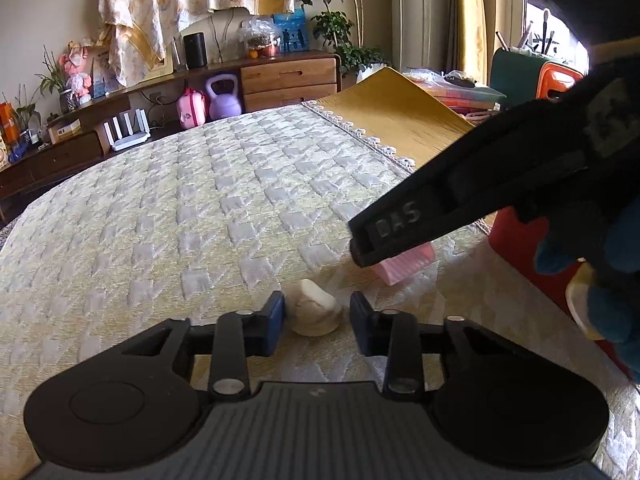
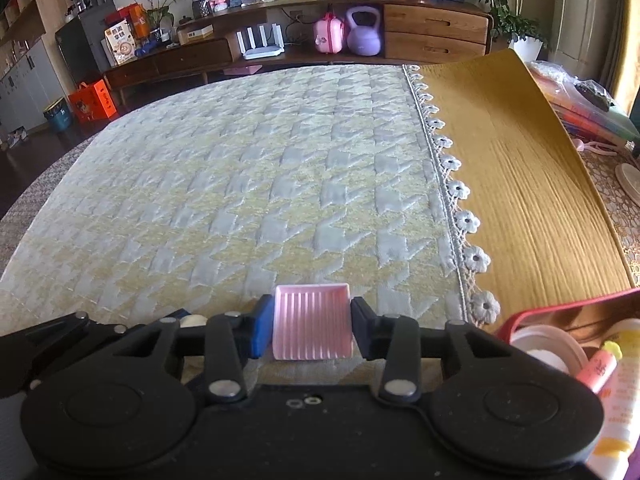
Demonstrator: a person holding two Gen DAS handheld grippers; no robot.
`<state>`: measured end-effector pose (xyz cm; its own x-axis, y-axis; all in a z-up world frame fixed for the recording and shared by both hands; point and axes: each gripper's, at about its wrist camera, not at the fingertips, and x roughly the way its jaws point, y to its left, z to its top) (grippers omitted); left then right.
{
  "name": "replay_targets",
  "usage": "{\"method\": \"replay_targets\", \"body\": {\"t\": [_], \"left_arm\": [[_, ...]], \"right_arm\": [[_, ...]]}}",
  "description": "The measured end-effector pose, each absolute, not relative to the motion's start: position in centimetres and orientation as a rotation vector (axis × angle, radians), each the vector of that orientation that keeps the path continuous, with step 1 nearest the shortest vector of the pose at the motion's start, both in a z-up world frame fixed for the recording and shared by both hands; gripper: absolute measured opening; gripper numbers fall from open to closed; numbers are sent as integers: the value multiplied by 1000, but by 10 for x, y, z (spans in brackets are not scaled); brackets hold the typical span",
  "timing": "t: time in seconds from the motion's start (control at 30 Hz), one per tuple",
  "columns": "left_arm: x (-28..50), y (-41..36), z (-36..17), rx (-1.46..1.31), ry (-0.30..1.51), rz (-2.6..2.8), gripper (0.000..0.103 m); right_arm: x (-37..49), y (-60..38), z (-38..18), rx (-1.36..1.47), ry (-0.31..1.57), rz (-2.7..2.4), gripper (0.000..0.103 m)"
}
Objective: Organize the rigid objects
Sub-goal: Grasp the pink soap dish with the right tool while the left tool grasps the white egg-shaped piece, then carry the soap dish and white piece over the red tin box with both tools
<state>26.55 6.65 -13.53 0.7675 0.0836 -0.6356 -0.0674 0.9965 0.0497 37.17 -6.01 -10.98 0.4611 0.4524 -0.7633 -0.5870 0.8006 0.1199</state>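
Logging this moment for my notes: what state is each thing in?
left hand-held gripper: open around white lump, pads not touching it
white lump: lying on quilted cover
right hand-held gripper: shut on pink ridged tray
pink ridged tray: upright, open side up
red box: open, holds bottles

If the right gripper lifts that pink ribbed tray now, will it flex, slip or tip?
The pink ribbed tray looks like thin moulded plastic, so probably stiff and light. The right gripper has its pads against the tray's two side walls; those smooth walls might slip under a weak squeeze. It looks shallow and empty, so tipping seems unlikely.
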Motion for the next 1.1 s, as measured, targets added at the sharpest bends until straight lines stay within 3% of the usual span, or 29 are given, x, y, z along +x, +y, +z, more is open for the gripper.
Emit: {"method": "replay_targets", "body": {"t": [0.63, 1.1], "left_arm": [[230, 48, -85, 0, 669, 28, 31], [206, -14, -47, 19, 673, -80, 31]], "right_arm": [[312, -152, -36, -102, 779, 673, 40], [293, -241, -23, -85, 736, 591, 40]]}}
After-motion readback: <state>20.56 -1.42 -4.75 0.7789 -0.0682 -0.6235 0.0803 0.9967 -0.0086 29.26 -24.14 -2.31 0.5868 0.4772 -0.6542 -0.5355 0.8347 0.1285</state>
